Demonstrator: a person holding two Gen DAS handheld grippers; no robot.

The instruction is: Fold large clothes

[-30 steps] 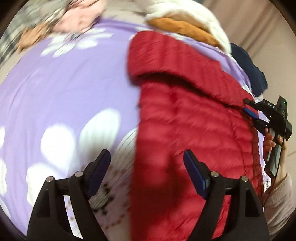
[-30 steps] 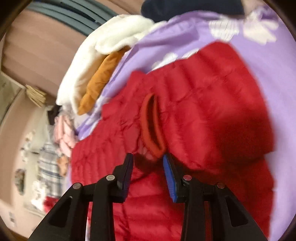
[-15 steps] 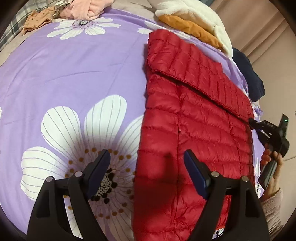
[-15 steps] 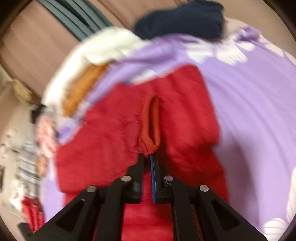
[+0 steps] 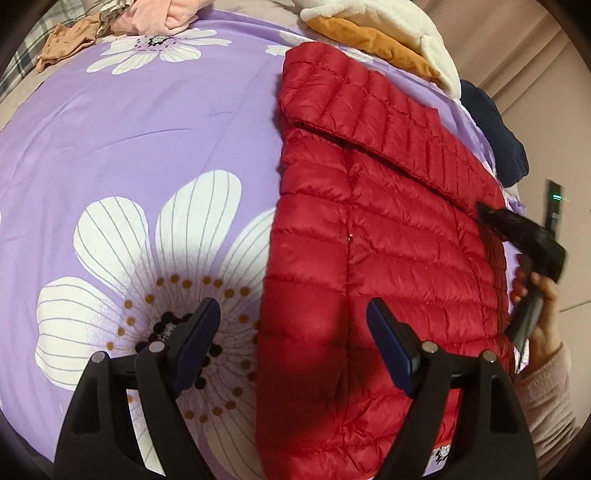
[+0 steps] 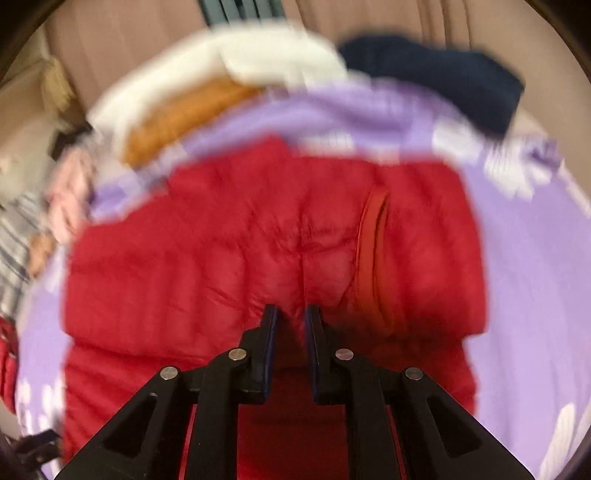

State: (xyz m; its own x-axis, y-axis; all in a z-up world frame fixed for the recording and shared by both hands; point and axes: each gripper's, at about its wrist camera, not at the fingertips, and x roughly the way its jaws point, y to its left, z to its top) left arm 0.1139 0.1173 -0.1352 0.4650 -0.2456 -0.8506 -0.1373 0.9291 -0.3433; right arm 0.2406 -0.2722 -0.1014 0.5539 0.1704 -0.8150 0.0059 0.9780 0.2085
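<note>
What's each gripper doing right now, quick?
Left gripper: open, holding nothing, above the red puffer jacket.
Right gripper: shut, pinching a fold of the jacket.

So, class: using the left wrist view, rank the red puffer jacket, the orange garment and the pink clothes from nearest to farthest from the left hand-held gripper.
1. Red puffer jacket: just ahead of the left hand-held gripper, right side.
2. Orange garment: beyond the jacket's far end.
3. Pink clothes: far left corner, roughly level with the orange garment, too close to call.
</note>
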